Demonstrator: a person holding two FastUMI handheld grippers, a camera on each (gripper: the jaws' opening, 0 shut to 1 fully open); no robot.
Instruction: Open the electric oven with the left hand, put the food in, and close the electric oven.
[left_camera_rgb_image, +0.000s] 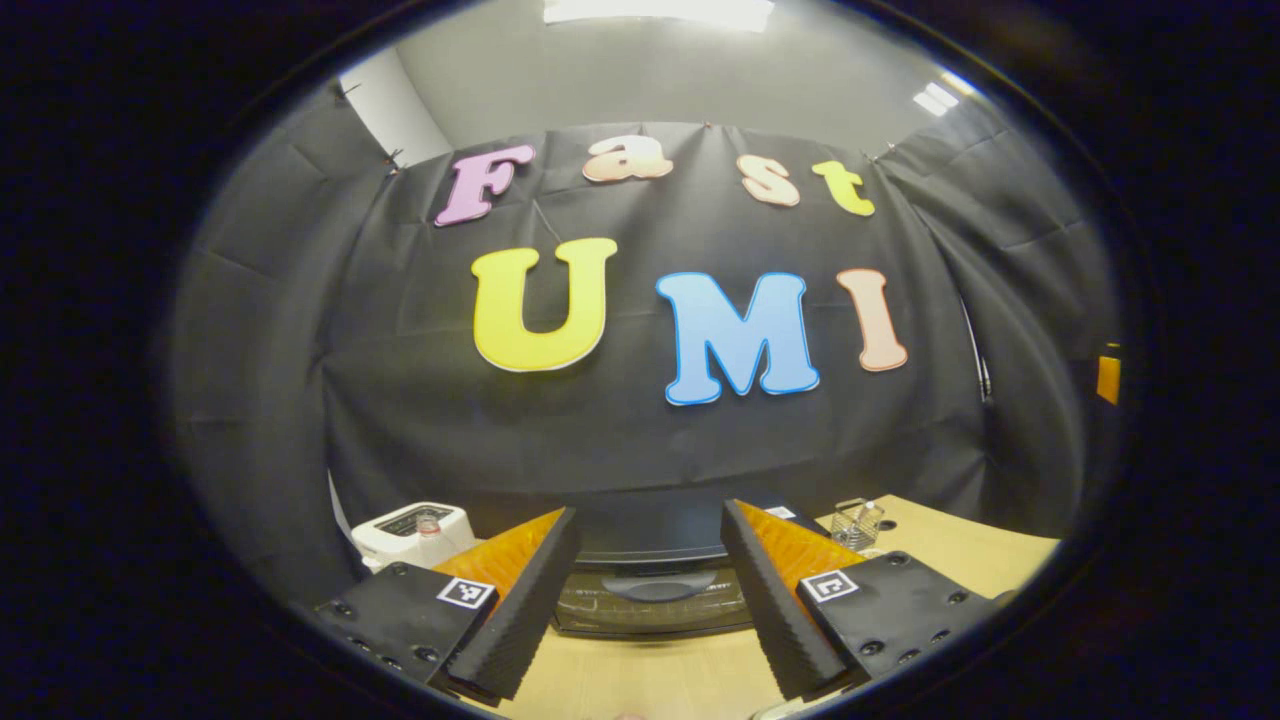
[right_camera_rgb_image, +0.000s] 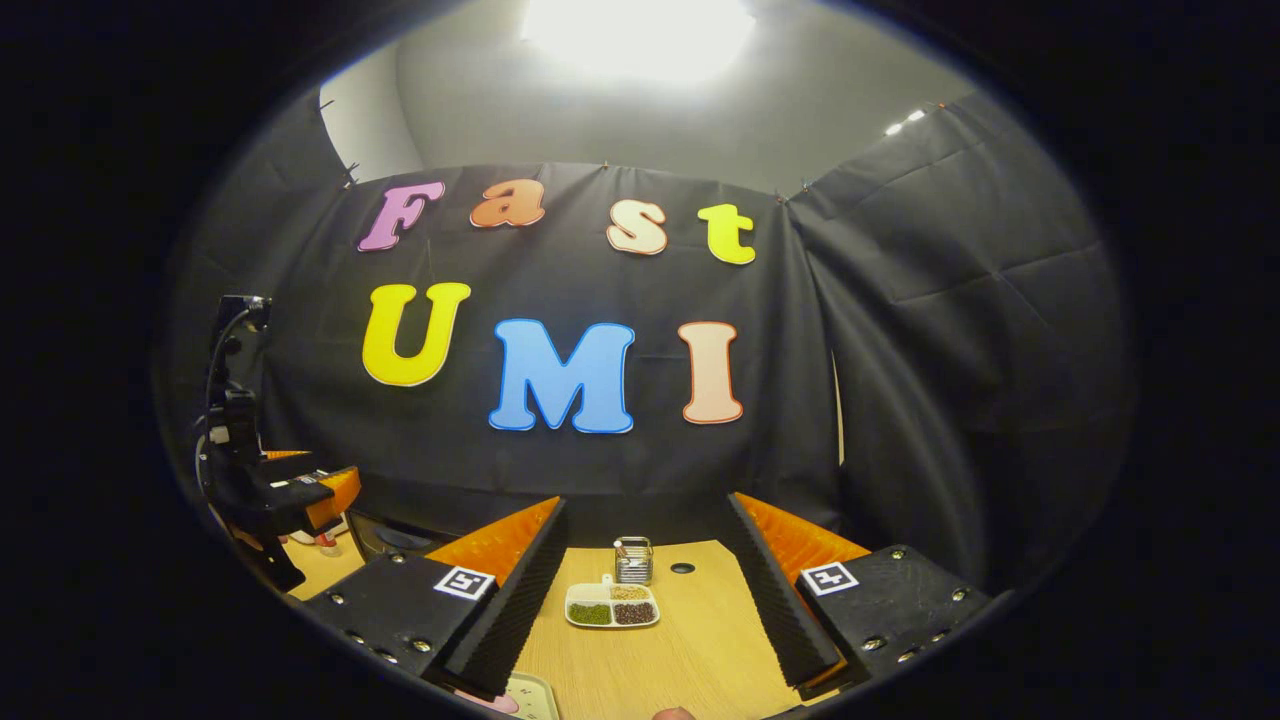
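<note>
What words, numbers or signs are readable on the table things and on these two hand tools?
No readable words.
Left gripper, right gripper: square marker tags, a black-and-white pattern, no letters.
White appliance: top panel too small to read.
Electric oven: no visible text.

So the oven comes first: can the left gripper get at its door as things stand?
Probably yes. The left gripper is open and faces the electric oven head on, and only bare table lies between its fingers and the door handle.
</note>
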